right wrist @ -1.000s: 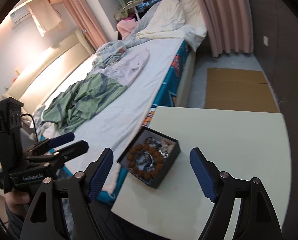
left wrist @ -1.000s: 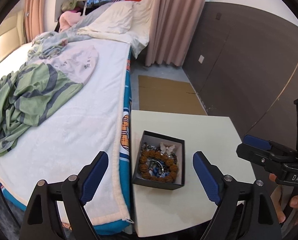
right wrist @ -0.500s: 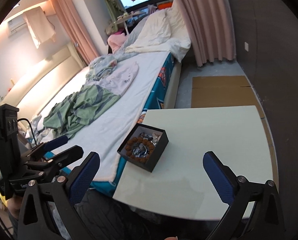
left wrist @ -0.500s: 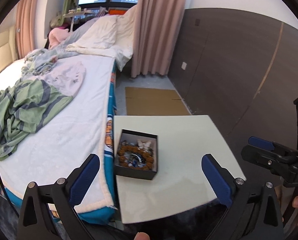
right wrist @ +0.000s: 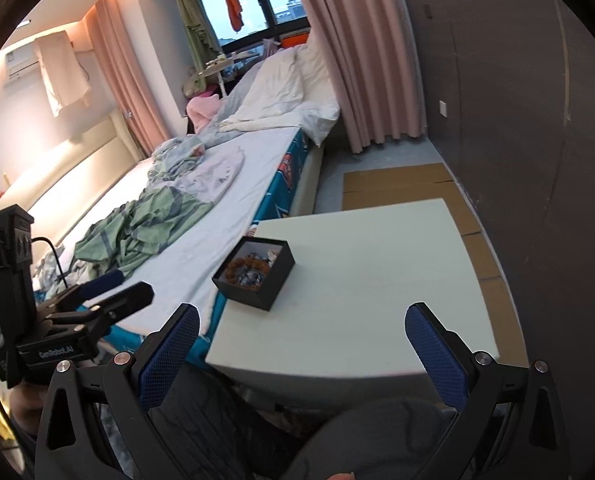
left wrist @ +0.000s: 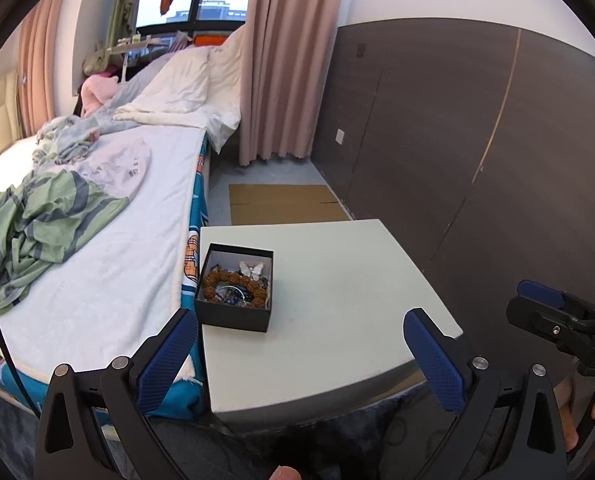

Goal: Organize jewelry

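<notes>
Both tongs have pulled back from the box since a second ago, so the box looks smaller and farther off now, and more of the worktop shows. Their jaws have just been opening, with nothing between them.

The left tongs (left wrist: pixel 300 338) with blue pads are spread wide and hold nothing. They hang over the near edge of the worktop. The right tongs (right wrist: pixel 302 334), also with blue pads, are spread wide too and hold nothing. They hang above the near edge of the worktop, well apart from the box.

The small black cardboard box (left wrist: pixel 235 286) sits on the pale square worktop (left wrist: pixel 345 280), close to its left edge, just beside the bed. The box has no lid on it. Inside lies a ring of brown round beads (left wrist: pixel 233 286), a bracelet. A little white butterfly piece (left wrist: pixel 251 269) lies at the back of the box, touching the beads. Some small dark and shiny bits lie in the middle of the ring, too small to tell.

The bed with the white sheet (left wrist: pixel 109 264) runs along the left. A green striped cloth (left wrist: pixel 37 220) lies crumpled on it. A flat brown cardboard sheet (left wrist: pixel 285 204) lies on the floor behind the worktop. Pink curtains (left wrist: pixel 285 60) hang at the window.
</notes>
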### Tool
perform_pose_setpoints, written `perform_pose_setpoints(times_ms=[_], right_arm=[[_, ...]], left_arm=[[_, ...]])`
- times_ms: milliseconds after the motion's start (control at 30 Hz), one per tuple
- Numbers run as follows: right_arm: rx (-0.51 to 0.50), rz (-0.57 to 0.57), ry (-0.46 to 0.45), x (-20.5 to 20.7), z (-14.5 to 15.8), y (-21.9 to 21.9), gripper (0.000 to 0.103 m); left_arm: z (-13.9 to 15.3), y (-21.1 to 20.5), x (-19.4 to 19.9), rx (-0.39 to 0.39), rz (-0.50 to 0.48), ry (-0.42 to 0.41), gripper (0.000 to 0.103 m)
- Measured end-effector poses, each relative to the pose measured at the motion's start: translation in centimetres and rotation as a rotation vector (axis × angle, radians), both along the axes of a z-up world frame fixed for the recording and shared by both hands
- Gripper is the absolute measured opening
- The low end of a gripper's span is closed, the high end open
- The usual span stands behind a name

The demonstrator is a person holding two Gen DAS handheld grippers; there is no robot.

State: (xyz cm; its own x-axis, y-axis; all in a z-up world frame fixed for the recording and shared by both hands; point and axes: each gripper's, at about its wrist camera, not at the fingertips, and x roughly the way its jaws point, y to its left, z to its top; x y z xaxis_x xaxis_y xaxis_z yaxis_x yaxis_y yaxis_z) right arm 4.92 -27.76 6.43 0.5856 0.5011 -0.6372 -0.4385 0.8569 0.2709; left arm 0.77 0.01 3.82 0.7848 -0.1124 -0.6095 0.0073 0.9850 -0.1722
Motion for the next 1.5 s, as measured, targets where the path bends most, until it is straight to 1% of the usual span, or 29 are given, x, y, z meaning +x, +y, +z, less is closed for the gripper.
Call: perform_pose_setpoints(times_ms=[167, 333, 433, 567, 733, 967, 1133, 1500], right_arm=[[-0.033, -0.022, -0.007, -2.2, -0.7, -1.0, 0.103], [-0.041, -0.035, -0.004, -4.1, -1.6, -1.5, 0.103], [-0.045, -0.043, -0.007, -4.7, -1.8, -1.8, 0.103], [-0.024, -0.046, -0.017, -5.0, -1.7, -2.2, 0.103], [-0.013, -0.065, -0.038, -5.2, -1.4, -2.7, 0.103], [0.007, -0.078, -0.024, -5.3, -1.8, -3.2, 0.103], [-0.002, -0.091, -0.031, -5.2, -1.9, -3.4, 0.103], [0.016, -0.134, -0.037, -5.4, -1.7, -4.7, 0.103]], left_arm=[[0.0, -0.8, -2.0, 0.007, -0.006, -0.011, 0.102], [-0.5, -1.3, -3.5, 0.031, -0.012, -0.006, 0.102], [-0.6, -1.2, -4.0, 0.036, -0.002, -0.016, 0.103], [-0.4, -1.2, -4.3, 0.037, 0.007, -0.027, 0.103], [-0.1, -1.8, -4.6, 0.067, -0.005, -0.035, 0.102], [-0.2, -2.0, -4.8, 0.064, -0.008, -0.039, 0.102], [-0.1, -2.3, -4.8, 0.060, -0.010, -0.037, 0.102], [-0.1, -3.2, -4.8, 0.068, -0.011, -0.044, 0.103]])
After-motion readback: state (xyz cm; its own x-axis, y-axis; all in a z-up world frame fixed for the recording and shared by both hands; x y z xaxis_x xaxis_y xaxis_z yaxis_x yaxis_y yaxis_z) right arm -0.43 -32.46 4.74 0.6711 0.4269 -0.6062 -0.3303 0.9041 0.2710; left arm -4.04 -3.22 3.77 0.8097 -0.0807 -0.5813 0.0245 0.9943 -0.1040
